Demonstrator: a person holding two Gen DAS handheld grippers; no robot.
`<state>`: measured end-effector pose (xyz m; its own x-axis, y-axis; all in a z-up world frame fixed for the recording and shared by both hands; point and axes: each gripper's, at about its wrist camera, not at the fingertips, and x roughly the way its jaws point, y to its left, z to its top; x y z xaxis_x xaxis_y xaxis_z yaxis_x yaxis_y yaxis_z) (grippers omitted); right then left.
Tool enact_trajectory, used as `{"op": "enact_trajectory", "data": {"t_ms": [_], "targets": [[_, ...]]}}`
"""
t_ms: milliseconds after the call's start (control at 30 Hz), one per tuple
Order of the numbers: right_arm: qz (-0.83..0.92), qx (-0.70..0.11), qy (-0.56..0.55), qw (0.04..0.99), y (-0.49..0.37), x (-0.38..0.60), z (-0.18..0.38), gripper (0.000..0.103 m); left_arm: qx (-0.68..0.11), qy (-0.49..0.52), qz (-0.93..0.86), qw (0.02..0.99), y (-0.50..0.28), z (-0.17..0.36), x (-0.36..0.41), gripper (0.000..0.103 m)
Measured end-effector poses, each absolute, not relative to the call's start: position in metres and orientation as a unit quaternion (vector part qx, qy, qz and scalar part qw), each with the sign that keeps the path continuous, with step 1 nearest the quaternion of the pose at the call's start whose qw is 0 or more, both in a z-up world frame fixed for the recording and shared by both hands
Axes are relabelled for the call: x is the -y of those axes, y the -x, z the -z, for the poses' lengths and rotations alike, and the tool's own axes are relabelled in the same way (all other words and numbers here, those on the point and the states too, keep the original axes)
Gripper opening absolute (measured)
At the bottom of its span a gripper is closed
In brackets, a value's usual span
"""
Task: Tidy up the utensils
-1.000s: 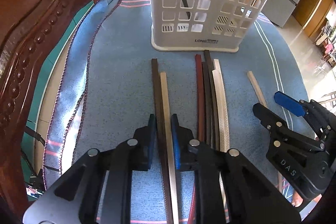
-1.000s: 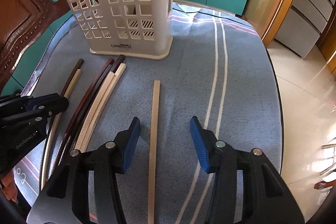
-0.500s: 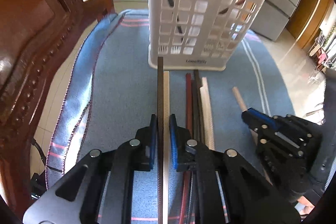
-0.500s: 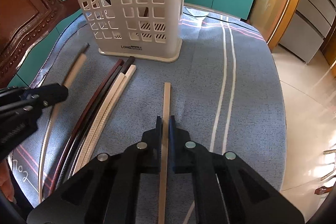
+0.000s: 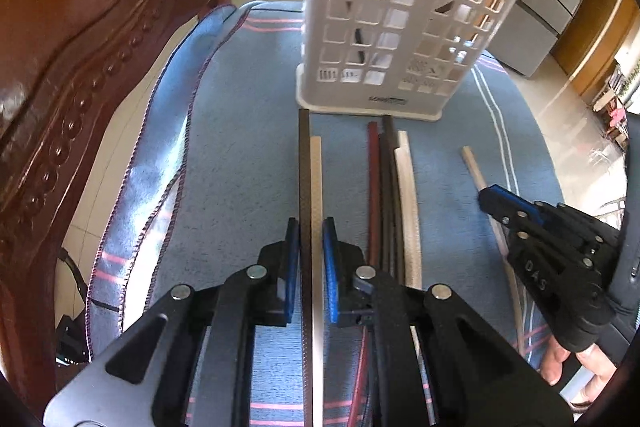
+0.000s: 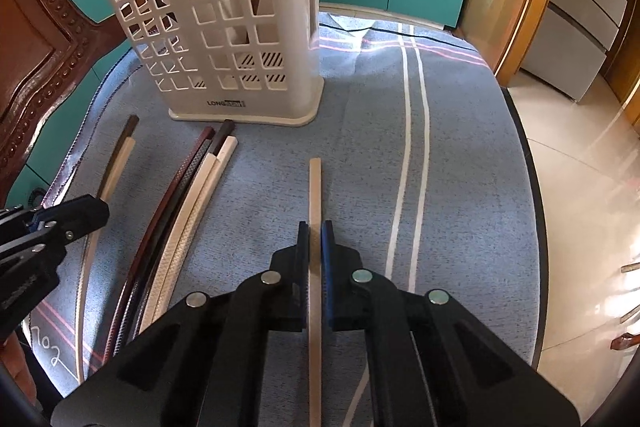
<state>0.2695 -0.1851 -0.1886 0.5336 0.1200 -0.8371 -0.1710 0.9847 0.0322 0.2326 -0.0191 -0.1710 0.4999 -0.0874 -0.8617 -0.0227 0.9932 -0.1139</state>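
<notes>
Chopsticks lie on the blue cloth [image 6: 460, 187] at mid-frame, below the white slotted basket [image 6: 224, 27]. The left gripper [image 5: 311, 251] is clamped on a dark and pale pair [image 5: 310, 163]; the right gripper [image 6: 315, 247] is clamped on a single pale chopstick [image 6: 315, 187]. A loose bundle [image 6: 192, 187] lies between them.

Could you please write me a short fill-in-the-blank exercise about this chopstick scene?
1. The left tool is shut on ____ chopsticks, one dark and one pale.
2. The right tool is shut on a single ____ chopstick.
3. The white holder stands on a ____ cloth.

Missing words: two; pale; blue
</notes>
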Motion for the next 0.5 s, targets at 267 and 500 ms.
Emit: {"op": "enact_trajectory", "data": {"t_ms": [267,500], "targets": [[-0.095,-0.461,0.024,0.882,-0.263,0.183,0.179,0.007,-0.5,0.056,0.019,0.864,-0.233,0.173,0.016,0.013],[-0.089,-0.457,0.015,0.885,-0.261,0.19,0.176,0.006,-0.497,0.055,0.01,0.866,-0.236,0.174,0.014,0.013]]}}
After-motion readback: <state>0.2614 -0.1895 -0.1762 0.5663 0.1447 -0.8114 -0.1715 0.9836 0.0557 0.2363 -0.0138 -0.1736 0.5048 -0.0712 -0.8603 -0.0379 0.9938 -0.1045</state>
